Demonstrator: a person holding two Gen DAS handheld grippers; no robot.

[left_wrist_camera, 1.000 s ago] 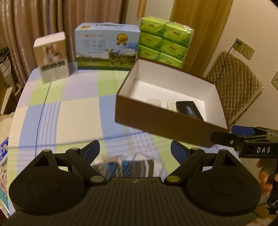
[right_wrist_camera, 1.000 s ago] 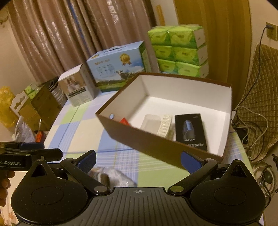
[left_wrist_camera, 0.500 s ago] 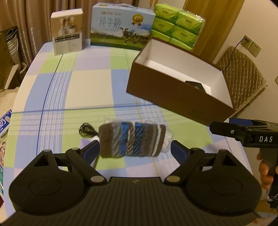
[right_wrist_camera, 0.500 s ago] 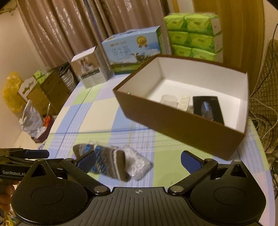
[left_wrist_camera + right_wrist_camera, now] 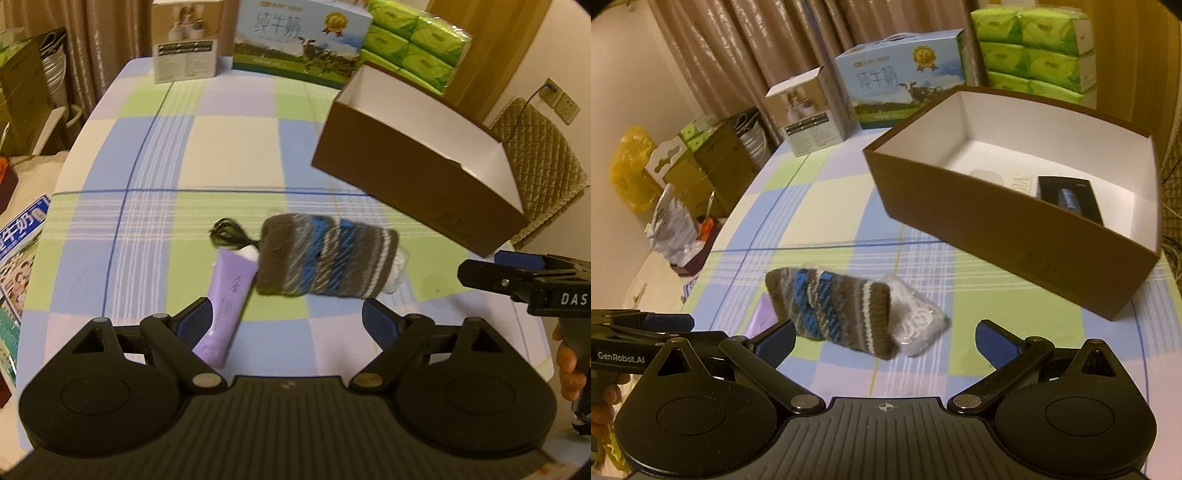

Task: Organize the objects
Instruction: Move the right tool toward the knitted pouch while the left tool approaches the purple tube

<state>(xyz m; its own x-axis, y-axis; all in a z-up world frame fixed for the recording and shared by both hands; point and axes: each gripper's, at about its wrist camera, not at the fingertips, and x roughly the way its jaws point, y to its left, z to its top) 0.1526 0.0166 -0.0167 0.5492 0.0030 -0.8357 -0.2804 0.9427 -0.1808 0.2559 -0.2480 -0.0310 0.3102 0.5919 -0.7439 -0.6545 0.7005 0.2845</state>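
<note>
Both the left gripper (image 5: 282,319) and right gripper (image 5: 884,338) hover with jaws spread; grabbing the striped pouch (image 5: 327,256) (soft, bulky) could nudge the purple tube (image 5: 229,297) touching it.

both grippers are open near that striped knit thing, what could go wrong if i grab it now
The striped knit pouch lies partly over a clear plastic packet, and the purple tube touches its other end; a wide grab may drag either along. The left gripper sits closer to the tube. The brown box already holds items, so a careless drop may land on them.
</note>
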